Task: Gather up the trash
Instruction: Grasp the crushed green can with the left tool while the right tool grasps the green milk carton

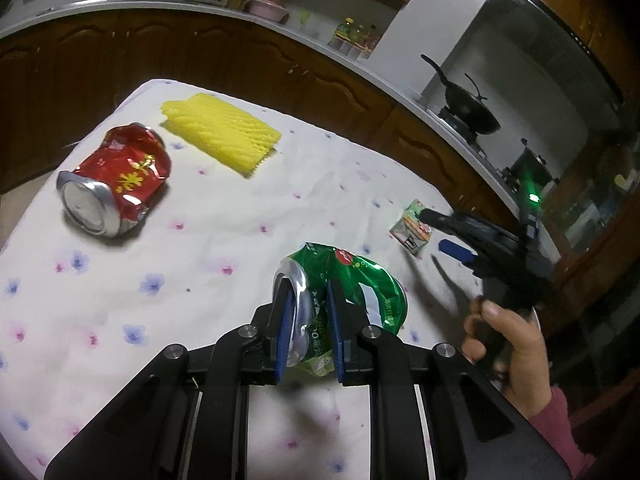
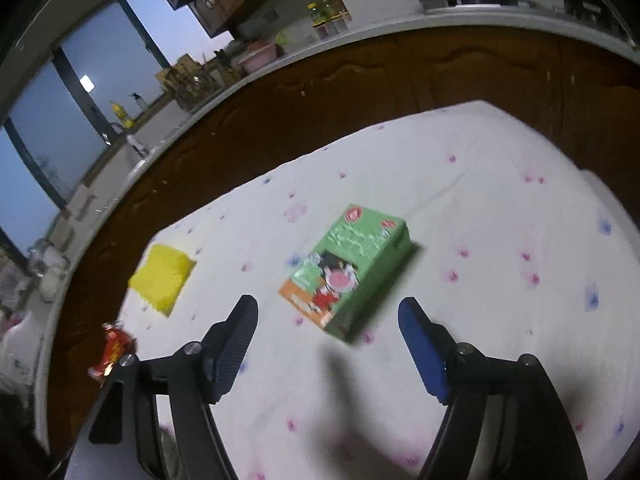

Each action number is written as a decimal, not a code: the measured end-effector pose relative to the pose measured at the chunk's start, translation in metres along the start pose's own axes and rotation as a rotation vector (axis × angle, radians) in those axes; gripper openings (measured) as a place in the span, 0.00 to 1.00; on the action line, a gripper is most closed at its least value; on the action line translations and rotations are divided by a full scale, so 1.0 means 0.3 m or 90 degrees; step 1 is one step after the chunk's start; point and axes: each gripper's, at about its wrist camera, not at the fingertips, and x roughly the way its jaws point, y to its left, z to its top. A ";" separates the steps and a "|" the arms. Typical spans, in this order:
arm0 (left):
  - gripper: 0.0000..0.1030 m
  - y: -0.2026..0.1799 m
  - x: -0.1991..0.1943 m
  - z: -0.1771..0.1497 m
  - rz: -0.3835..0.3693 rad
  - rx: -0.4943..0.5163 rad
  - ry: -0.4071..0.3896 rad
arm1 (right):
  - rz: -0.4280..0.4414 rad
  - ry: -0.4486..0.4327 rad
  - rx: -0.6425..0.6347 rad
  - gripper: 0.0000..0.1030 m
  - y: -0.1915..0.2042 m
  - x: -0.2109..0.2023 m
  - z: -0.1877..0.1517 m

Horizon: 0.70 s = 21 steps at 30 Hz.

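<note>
My left gripper [image 1: 308, 312] is shut on a crushed green can [image 1: 360, 280], its blue pads pinching the can's silver rim end. A crushed red can [image 1: 116, 184] lies on its side at the left, also seen small as the red can [image 2: 114, 348]. A yellow foam net [image 1: 220, 134] rests behind it, and shows as the yellow net [image 2: 162, 278]. A small green drink carton [image 2: 348, 268] lies flat on the cloth just ahead of my right gripper [image 2: 328, 316], which is open with nothing between its fingers. The carton [image 1: 410, 230] sits far right, close to the right gripper [image 1: 442, 232].
A white cloth with small flower prints [image 1: 200, 260] covers the table. Dark wooden cabinets [image 1: 200, 52] under a counter run behind it. A black wok [image 1: 472, 110] and a pot sit on the stove at the right. A hand [image 1: 508, 336] in a pink sleeve holds the right gripper.
</note>
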 end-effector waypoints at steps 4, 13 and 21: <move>0.14 0.019 -0.015 0.004 0.002 -0.008 -0.006 | -0.060 0.028 0.023 0.73 0.029 0.110 0.025; 0.14 0.016 -0.013 0.005 -0.008 -0.005 -0.008 | -0.090 0.020 0.017 0.60 0.052 0.134 0.033; 0.14 0.028 -0.025 0.005 -0.012 -0.016 -0.011 | -0.062 0.020 0.039 0.46 0.037 0.160 0.040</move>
